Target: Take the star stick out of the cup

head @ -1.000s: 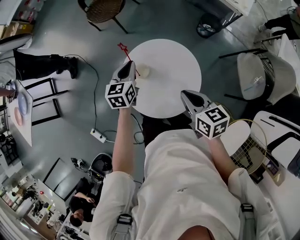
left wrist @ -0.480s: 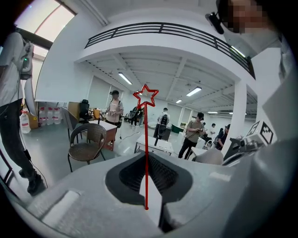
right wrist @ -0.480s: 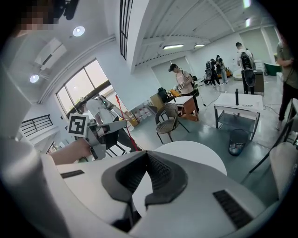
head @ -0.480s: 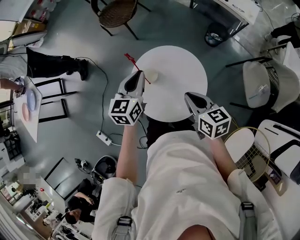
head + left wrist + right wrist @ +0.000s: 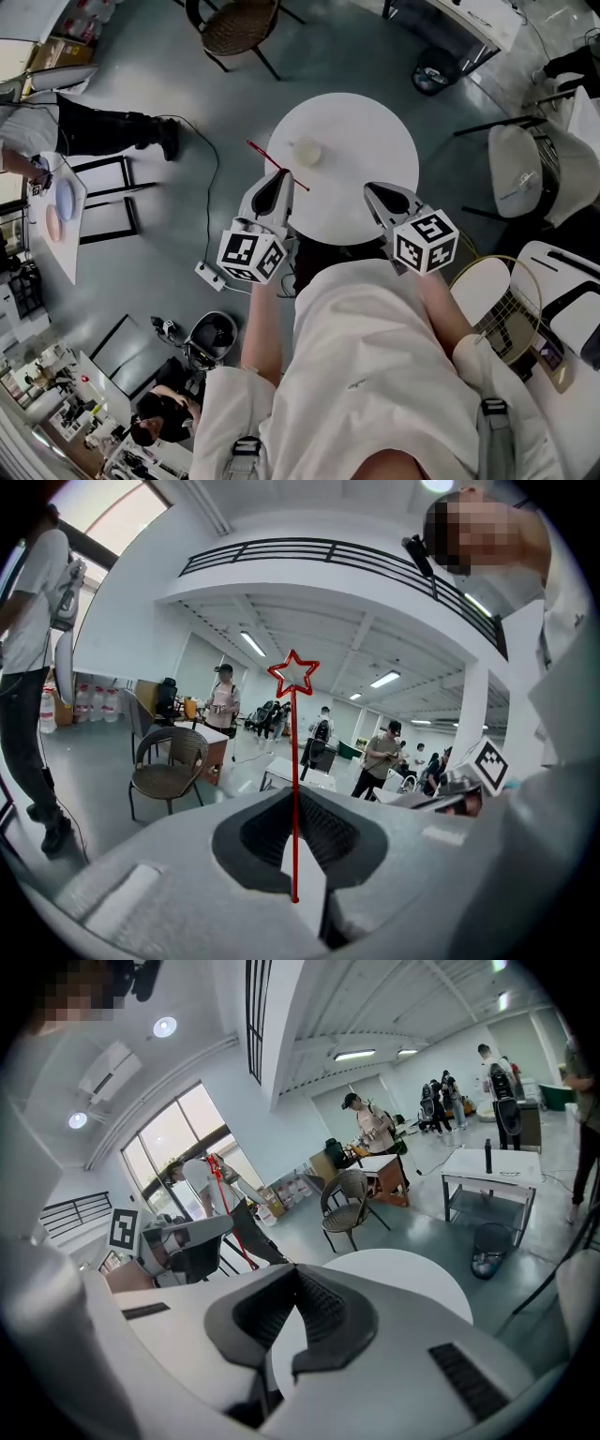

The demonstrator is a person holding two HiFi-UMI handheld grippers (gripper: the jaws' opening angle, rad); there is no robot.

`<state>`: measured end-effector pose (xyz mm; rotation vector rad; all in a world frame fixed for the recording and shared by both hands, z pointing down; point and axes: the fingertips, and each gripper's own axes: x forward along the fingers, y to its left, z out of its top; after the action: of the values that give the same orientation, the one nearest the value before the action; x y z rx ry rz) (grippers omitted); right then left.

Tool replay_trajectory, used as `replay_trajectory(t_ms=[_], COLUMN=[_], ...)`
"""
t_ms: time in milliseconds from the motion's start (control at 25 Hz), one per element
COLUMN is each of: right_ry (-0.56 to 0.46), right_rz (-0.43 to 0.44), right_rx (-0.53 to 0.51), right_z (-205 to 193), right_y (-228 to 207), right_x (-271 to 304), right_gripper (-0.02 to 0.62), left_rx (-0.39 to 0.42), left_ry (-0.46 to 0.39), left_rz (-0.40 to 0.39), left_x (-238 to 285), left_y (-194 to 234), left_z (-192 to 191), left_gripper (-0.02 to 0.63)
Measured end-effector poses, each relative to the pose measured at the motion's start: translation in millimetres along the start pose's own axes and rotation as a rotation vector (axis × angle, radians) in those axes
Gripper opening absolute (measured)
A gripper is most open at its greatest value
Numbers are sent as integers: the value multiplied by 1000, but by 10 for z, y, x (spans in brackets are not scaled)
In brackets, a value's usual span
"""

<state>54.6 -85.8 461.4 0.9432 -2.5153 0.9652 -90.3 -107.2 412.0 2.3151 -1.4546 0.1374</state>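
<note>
In the head view a round white table [image 5: 361, 202] stands below the person, with the cup [image 5: 307, 152] upright on its far left part. The left gripper [image 5: 278, 179] hangs over the table's left edge, near and left of the cup and apart from it. It holds the red star stick [image 5: 263, 155], which lies slanted across its tips, one end out past the table's edge to the far left, the other over the table near the cup. The stick is clear of the cup. The right gripper [image 5: 382, 196] hovers over the table's near right edge. In the left gripper view the jaws are closed tight on the stick's [image 5: 295, 752] lower end. It stands straight up from between them, its star [image 5: 294, 672] at the top. In the right gripper view the right gripper's [image 5: 296, 1267] jaws meet at their tips with nothing between them, and the table [image 5: 412, 1274] lies beyond. To the left, the left gripper [image 5: 228, 1223] shows with the stick [image 5: 221, 1188] rising from it.
</note>
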Motion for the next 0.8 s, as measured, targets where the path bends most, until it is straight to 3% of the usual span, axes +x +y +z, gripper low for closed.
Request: replay_trajectory(t_ms=[440,800], right_ry=[22,8], right_rz=[24,2], right_rx=[17,48], right_z=[-41,-210], right_y=[99,321], right_x=[179,292], right_gripper=[7,8], left_rx=[-14,-4], left_ry=[14,41], left_rz=[11,-43], left_x=[-303,-569], left_y=[-108,-200], left_z=[-108,-214], left_gripper=[21,21])
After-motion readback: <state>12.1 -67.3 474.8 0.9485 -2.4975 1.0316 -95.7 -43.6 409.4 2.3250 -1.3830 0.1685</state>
